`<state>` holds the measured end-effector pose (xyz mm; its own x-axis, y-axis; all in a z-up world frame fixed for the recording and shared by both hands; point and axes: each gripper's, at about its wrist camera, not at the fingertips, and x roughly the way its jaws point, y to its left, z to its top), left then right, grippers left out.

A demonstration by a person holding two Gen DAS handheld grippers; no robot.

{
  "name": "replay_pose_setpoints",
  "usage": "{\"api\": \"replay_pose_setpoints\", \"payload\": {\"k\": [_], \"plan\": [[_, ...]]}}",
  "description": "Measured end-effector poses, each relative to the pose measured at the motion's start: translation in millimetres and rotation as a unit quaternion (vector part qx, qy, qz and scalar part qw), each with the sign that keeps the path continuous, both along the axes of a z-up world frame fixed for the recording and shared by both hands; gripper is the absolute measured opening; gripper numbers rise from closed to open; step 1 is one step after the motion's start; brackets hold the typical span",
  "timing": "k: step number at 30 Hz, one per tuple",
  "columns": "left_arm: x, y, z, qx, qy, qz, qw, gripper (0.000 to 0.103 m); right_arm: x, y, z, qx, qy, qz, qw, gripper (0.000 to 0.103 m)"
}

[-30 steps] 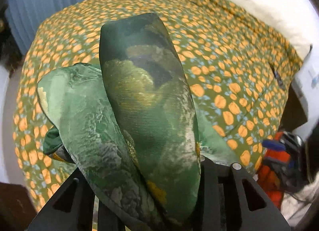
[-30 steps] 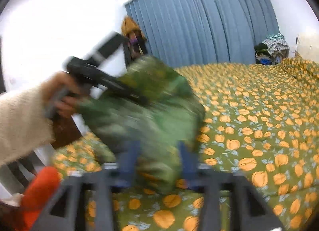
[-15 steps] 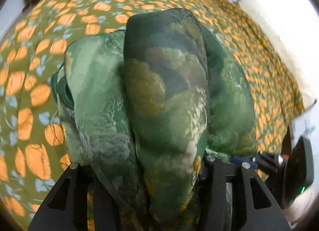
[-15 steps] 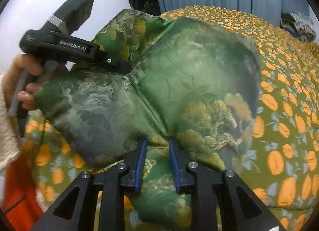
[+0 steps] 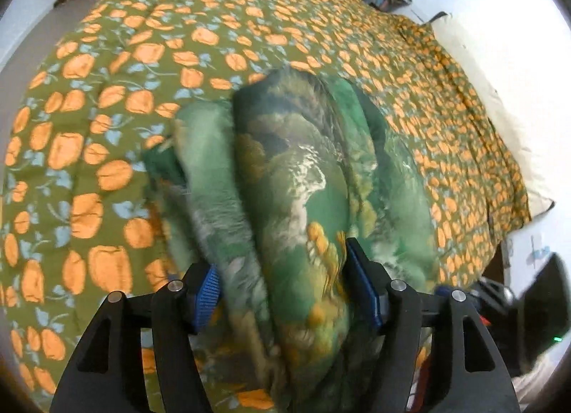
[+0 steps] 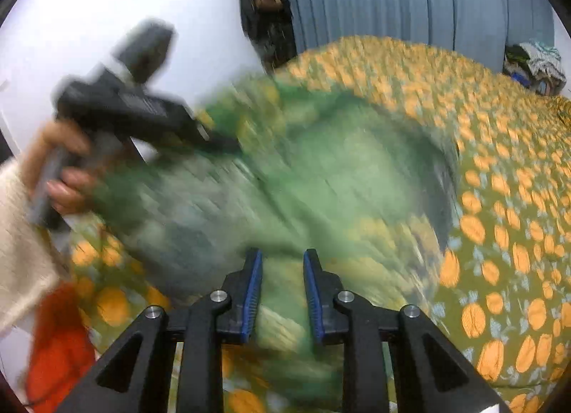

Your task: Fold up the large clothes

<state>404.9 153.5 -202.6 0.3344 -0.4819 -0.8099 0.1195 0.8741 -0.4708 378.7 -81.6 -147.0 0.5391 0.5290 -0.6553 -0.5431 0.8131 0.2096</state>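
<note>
Left jaws just opened around the garment; right jaws pinch it at six o'clock, laying it on the bed.

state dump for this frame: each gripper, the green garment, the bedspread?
Left gripper: jaws have just been opening; blue pads stand wide, with folds of cloth between them.
Right gripper: jaws narrow, shut on a fold of the garment.
Green printed silky garment: bunched in thick folds, hanging between both grippers over the bed; blurred in the right wrist view.
Olive bedspread with orange fruit print: spread over the bed, rumpled.
</note>
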Motion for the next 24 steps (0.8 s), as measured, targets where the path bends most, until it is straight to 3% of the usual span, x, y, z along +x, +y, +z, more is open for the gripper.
{"api": "replay_pose_setpoints", "payload": {"k": [3,5,9,12,17,19,22,24], "plan": [[-0.1,12.8,-7.6,0.007,0.004,0.019,0.9998,0.067,0.7,32.0,15.3,0.038,-0.003,0.038,0.999,0.024],[-1.0,20.1,-13.2,0.006,0.007,0.034,0.9994,0.067,13.4,53.2,4.1,0.04,0.019,0.052,0.998,0.024],[-2.2,27.0,-24.0,0.041,0.018,0.063,0.997,0.065,43.0,95.4,-67.6,0.016,0.127,0.052,0.99,0.024],[-8.6,34.1,-29.4,0.034,0.017,0.077,0.9963,0.064,51.1,99.0,-92.8,0.022,0.127,0.047,0.991,0.023],[-3.2,27.9,-30.0,0.009,0.004,0.094,0.9956,0.064,42.7,108.8,-94.3,0.011,0.103,0.04,0.994,0.023],[5.0,23.2,-41.7,0.02,0.023,0.112,0.9932,0.052,42.3,108.7,-96.1,0.01,0.095,0.041,0.995,0.023],[6.2,25.2,-58.1,0.001,0.041,0.148,0.9882,0.049,41.3,105.1,-76.5,0.025,0.106,0.05,0.993,0.023],[3.8,24.8,-60.8,0.008,0.037,0.15,0.9879,0.048,44.6,89.6,-53.4,0.043,0.119,0.053,0.991,0.025]]}}
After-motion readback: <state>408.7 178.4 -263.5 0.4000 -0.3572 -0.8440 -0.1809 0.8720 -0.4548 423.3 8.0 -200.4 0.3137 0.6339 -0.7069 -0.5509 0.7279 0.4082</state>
